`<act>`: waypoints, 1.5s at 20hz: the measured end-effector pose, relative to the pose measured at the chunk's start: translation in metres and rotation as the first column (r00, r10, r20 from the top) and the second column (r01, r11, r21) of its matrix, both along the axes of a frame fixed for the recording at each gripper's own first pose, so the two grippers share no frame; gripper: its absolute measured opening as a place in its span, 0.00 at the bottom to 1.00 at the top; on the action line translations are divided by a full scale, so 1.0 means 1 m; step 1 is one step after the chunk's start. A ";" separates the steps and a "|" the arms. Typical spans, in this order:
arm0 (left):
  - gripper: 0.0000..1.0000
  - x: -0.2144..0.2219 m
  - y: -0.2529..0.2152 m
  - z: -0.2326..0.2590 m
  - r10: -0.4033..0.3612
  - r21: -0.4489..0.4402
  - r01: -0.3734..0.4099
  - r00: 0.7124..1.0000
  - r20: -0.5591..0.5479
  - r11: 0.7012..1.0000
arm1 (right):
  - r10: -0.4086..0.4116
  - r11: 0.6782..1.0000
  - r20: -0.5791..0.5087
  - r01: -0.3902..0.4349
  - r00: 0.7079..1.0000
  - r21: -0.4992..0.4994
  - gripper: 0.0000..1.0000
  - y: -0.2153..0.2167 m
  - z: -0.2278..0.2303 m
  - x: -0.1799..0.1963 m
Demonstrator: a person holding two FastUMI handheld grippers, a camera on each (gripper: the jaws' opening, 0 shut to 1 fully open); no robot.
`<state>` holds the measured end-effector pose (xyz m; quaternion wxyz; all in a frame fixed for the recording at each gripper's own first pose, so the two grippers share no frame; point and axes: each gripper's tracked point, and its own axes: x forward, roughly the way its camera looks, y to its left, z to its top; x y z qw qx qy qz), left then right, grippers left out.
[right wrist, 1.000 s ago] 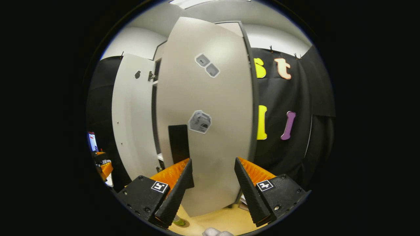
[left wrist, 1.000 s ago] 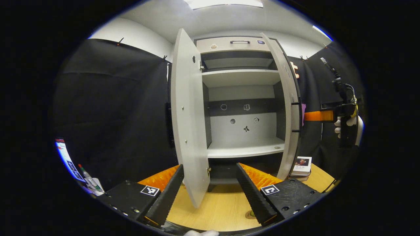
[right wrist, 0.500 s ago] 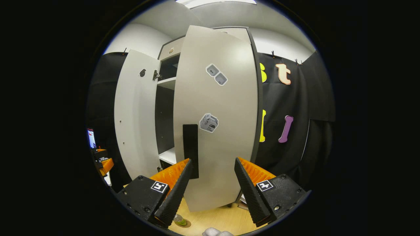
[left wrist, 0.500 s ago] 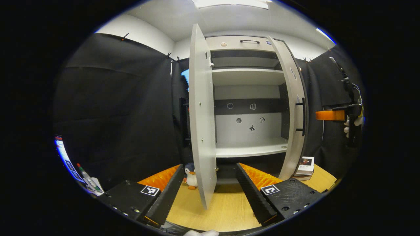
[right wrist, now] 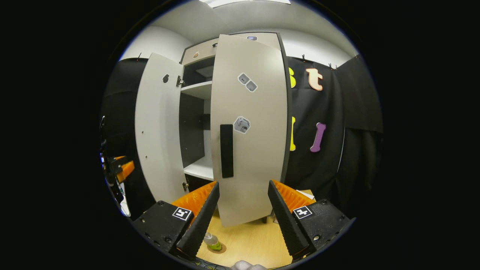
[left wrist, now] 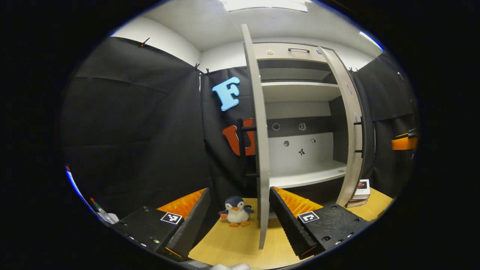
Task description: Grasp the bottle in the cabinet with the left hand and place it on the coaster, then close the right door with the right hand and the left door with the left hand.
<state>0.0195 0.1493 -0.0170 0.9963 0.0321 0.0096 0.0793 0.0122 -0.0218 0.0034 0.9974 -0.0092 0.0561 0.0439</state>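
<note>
Bottle (right wrist: 212,242) stands, apparently on its coaster (right wrist: 218,248), at 6 o'clock; both grippers' jaws gape wide and empty, the right gripper (right wrist: 240,213) facing the half-shut right door (right wrist: 255,157) for pushing, the left gripper (left wrist: 240,217) straddling the left door (left wrist: 261,157) edge.

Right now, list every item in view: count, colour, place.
cabinet: one, pale grey, on the table, shelves bare
left door: one, grey, open, edge-on in the left gripper view
right door: one, grey, partly open, black handle
bottle: one, clear with green contents, on the coaster
coaster: one, brown, on the table
toy penguin: one, dark and white, left of the cabinet
books: small stack, right of the cabinet
table: one, light wood
left gripper: fingers open
right gripper: fingers open
</note>
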 end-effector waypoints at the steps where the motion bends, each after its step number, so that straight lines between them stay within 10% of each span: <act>1: 0.96 0.005 0.008 0.004 0.002 -0.003 -0.002 1.000 0.011 1.000 | -0.015 1.000 -0.008 0.015 1.000 -0.004 0.81 0.000 -0.003 -0.007; 30: 0.93 0.080 0.067 0.034 0.106 -0.031 -0.106 0.994 0.025 0.994 | -0.079 0.996 -0.071 0.081 0.994 0.027 0.81 -0.030 -0.022 -0.063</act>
